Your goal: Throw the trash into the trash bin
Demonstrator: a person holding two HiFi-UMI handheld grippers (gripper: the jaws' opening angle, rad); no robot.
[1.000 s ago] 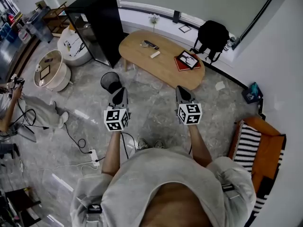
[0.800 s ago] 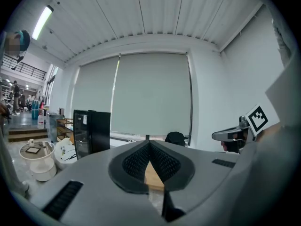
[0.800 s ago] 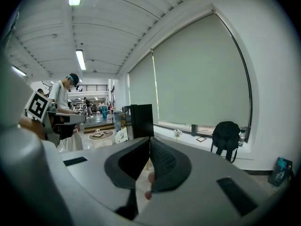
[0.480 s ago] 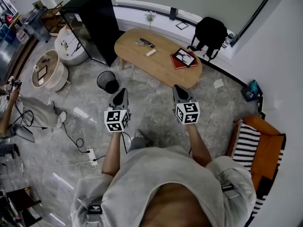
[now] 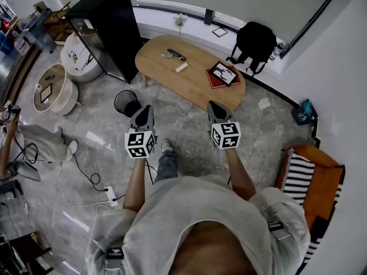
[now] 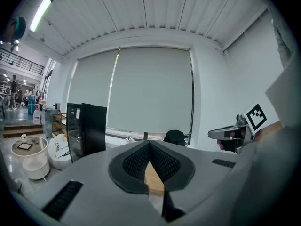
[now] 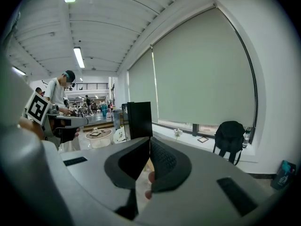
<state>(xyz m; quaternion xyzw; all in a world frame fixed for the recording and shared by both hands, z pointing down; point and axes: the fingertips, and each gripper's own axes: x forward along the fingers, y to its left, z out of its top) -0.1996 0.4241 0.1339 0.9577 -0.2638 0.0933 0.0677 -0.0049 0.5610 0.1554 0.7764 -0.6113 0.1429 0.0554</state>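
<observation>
A black mesh trash bin [image 5: 126, 102] stands on the floor by the left end of the wooden table [image 5: 198, 87]. A white crumpled scrap [image 5: 264, 103] lies on the floor to the right of the table, and a small white piece [image 5: 181, 67] lies on the tabletop. My left gripper [image 5: 145, 109] is held in the air just right of the bin, shut and empty. My right gripper [image 5: 212, 105] hangs before the table's near edge, also shut with nothing in it. In the left gripper view the pads [image 6: 149, 145] meet at the tips; in the right gripper view the gripper [image 7: 150, 142] shows the same.
A black cabinet [image 5: 106, 30] and two round white tables [image 5: 54, 87] stand at the left. A black backpack [image 5: 258, 42] leans at the window wall. A red book with a tablet [image 5: 223, 73] lies on the table. An orange sofa [image 5: 312, 179] is at the right, and cables and a power strip [image 5: 109, 193] at the lower left.
The person has stepped forward toward the table, one foot now showing ahead. Both grippers moved forward with them, still shut.
</observation>
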